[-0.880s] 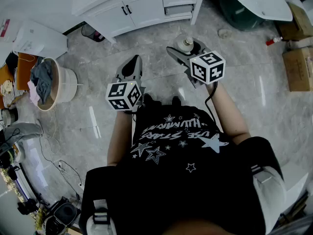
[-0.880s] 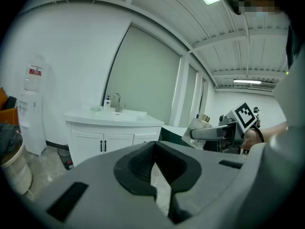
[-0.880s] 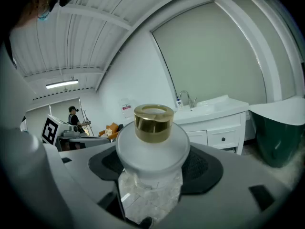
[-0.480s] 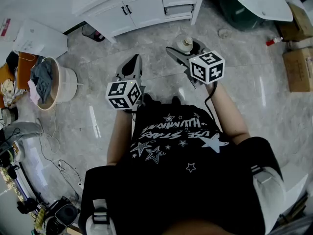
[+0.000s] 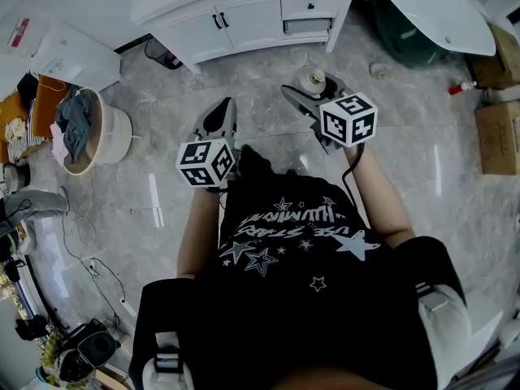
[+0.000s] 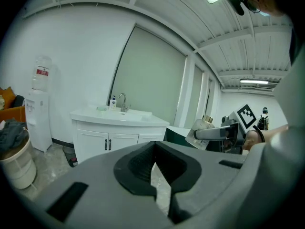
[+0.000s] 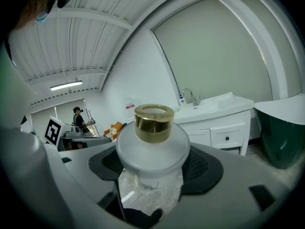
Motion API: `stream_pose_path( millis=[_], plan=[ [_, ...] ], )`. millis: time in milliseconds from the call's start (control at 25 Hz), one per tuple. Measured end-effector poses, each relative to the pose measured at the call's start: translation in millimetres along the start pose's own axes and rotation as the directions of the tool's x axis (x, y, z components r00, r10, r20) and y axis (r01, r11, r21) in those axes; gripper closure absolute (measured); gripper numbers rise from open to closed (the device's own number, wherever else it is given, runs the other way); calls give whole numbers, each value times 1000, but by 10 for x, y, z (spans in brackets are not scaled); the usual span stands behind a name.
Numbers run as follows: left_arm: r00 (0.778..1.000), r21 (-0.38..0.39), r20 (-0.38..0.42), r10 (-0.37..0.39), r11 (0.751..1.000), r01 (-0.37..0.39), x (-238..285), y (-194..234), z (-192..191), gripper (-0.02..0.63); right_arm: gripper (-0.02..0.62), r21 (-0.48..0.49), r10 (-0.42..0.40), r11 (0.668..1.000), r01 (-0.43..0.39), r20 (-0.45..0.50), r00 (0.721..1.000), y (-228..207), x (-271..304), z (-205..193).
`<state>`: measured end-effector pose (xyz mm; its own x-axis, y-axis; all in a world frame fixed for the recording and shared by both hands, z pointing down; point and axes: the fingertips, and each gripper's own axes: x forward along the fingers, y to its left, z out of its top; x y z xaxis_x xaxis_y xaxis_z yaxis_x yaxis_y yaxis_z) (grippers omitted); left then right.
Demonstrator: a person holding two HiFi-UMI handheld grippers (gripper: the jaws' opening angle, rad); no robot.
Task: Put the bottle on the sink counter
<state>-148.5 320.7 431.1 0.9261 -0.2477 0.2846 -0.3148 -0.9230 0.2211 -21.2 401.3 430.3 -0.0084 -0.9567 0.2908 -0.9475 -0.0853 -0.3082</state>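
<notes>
A white bottle (image 5: 311, 78) with a gold cap (image 7: 153, 120) is held upright above the marble floor; my right gripper (image 5: 316, 88) is shut on it, its dark pads pressed against the round body (image 7: 152, 149). In the left gripper view the bottle (image 6: 203, 127) and the right gripper (image 6: 228, 132) appear at the right. My left gripper (image 5: 220, 110) hangs beside it to the left, shut with nothing in it (image 6: 154, 152). The white sink counter (image 5: 244, 2) with tap and basin stands ahead (image 6: 114, 115), also in the right gripper view (image 7: 217, 105).
A laundry basket of clothes (image 5: 85, 136) stands at the left, a water dispenser (image 6: 39, 104) beyond it. A small bin (image 5: 159, 53) sits beside the vanity. A white bathtub (image 5: 431, 6) and cardboard boxes (image 5: 497, 116) are at the right. Cables (image 5: 89, 242) trail on the floor.
Both grippers keep their pose and the bottle stays gripped. The vanity and floor items have shifted slightly right and down in the head view.
</notes>
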Motion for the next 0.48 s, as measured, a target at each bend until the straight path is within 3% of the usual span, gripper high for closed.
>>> stream_pose_path(
  millis=[240, 480],
  plan=[
    [999, -20, -7, 35, 999, -36, 158, 224, 18, 598, 256, 27, 3, 1000, -3, -11, 1000, -209, 235, 69],
    [999, -33, -19, 31, 999, -31, 479, 575, 105, 598, 256, -14, 5, 1000, -6, -52, 999, -406, 692, 237]
  ],
)
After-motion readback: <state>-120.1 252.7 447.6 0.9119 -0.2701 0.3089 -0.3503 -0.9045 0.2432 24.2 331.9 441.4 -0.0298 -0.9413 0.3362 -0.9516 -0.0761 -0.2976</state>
